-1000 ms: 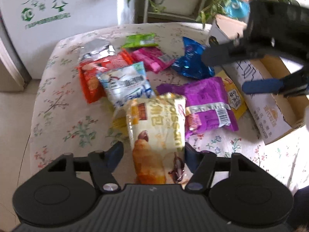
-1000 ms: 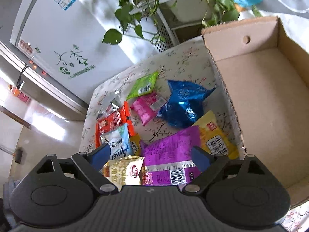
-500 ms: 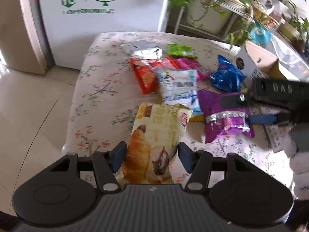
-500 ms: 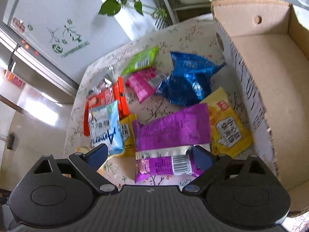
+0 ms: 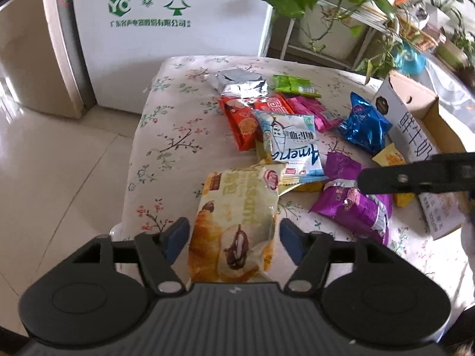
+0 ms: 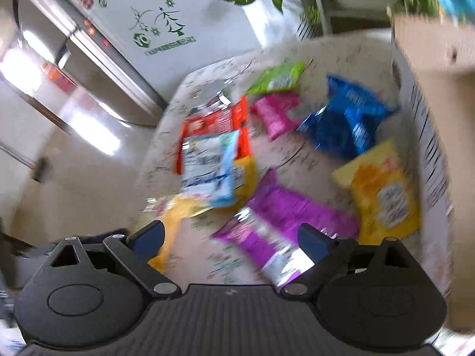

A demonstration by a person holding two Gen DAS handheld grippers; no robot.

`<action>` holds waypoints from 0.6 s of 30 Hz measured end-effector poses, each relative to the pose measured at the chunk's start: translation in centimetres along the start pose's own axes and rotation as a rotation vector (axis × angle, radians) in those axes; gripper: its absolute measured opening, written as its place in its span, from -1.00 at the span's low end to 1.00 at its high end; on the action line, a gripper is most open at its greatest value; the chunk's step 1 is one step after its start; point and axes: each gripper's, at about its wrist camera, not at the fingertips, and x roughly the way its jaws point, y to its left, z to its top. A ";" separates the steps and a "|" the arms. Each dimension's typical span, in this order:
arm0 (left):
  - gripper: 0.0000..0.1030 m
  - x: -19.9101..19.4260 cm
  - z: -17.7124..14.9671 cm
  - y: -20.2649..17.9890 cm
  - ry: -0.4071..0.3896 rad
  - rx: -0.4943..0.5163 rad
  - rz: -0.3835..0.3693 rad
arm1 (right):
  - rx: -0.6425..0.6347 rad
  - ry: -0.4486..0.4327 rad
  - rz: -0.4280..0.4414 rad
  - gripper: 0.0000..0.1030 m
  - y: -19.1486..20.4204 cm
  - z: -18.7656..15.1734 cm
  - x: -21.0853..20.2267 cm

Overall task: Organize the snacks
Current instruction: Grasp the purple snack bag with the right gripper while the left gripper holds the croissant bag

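My left gripper is shut on a cream croissant packet, held up above the table's near edge. My right gripper is open and empty, low over a purple snack packet; its finger shows in the left wrist view. Several snack packets lie on the floral tablecloth: a light blue one, an orange-red one, a silver one, a green one, a pink one, a dark blue one and a yellow one. A cardboard box stands at the right.
A white cabinet with a green tree logo stands behind the table. Potted plants on a rack are at the back right. Tiled floor lies to the left. The right wrist view is blurred by motion.
My left gripper pulled back and up with the croissant packet, away from the pile. My right gripper swung down and left from over the box to the purple packet.
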 end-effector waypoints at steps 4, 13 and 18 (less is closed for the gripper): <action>0.41 1.0 -0.1 -0.3 0.017 0.017 0.022 | 0.008 0.010 -0.075 0.93 -0.2 -0.1 1.8; 0.43 1.7 -0.4 1.0 0.055 -0.043 0.006 | -0.027 0.094 -0.061 0.97 0.7 -0.6 3.0; 0.45 2.2 -0.5 0.7 0.082 -0.033 0.013 | -0.061 0.078 -0.069 0.97 0.9 -0.4 2.3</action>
